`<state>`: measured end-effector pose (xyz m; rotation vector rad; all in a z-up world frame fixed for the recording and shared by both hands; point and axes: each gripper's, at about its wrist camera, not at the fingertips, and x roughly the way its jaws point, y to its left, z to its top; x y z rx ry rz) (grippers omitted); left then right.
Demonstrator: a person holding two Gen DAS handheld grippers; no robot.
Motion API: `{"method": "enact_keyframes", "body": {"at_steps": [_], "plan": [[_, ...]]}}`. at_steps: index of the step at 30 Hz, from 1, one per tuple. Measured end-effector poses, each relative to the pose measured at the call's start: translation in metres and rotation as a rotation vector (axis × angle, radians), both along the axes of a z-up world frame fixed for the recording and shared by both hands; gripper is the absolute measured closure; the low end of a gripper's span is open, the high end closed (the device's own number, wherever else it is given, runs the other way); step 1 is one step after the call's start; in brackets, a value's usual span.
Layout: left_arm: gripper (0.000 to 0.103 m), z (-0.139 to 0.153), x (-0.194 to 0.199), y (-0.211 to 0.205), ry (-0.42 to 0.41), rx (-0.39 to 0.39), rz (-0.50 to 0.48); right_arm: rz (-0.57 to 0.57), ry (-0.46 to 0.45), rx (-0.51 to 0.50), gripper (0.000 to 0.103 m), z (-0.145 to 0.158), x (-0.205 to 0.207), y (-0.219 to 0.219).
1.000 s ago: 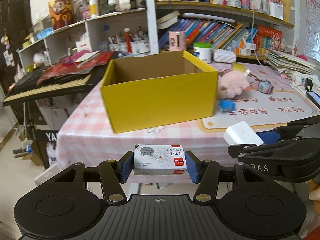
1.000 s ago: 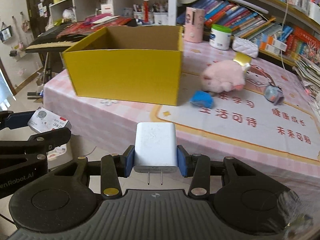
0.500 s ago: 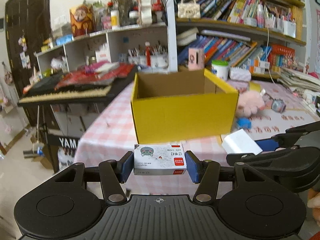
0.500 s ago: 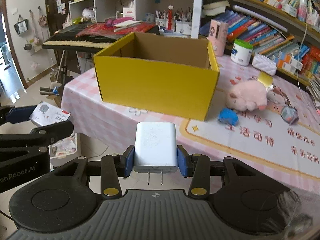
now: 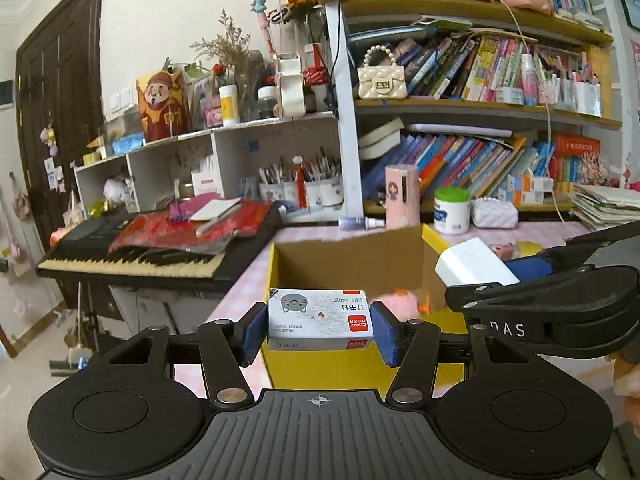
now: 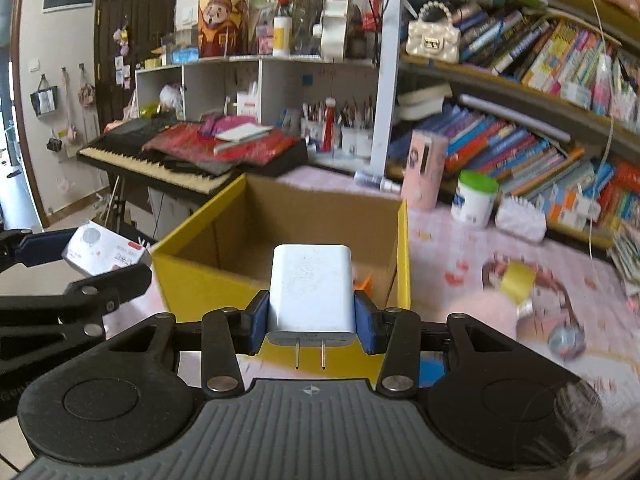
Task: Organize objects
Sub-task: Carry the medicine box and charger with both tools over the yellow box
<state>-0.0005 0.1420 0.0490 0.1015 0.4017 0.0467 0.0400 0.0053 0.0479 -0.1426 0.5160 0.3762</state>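
My left gripper (image 5: 319, 326) is shut on a small grey staple box (image 5: 320, 318) with a cat face and a red label. It hangs just before the near wall of the open yellow cardboard box (image 5: 344, 364). My right gripper (image 6: 311, 322) is shut on a white plug charger (image 6: 311, 288), prongs pointing back at the camera, just before the same yellow box (image 6: 192, 280). The charger also shows in the left wrist view (image 5: 474, 266), and the staple box in the right wrist view (image 6: 106, 254). Something orange lies inside the box (image 6: 366, 282).
The box stands on a pink checked table (image 6: 460, 248). A pink plush toy (image 6: 492, 312), a blue object (image 6: 432, 368), a yellow tape roll (image 6: 516, 282), a green-lidded tub (image 6: 476, 198) and a pink cylinder (image 6: 424, 168) are right of the box. A keyboard piano (image 5: 132, 258) stands left; bookshelves behind.
Both grippers have risen and moved forward to the yellow box, which now looms close. Each still holds its object.
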Motion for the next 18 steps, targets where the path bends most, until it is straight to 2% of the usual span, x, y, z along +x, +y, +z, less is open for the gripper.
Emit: {"method": "enact_keyframes", "body": {"at_steps": [8, 18], "plan": [[0.049, -0.004, 0.062, -0.009, 0.013, 0.017, 0.027, 0.035, -0.008, -0.009, 0.062, 0.002, 0.067, -0.002], [0.049, -0.037, 0.118, -0.016, 0.146, 0.041, 0.051, 0.106, 0.111, -0.084, 0.062, -0.033, 0.129, 0.001]]}}
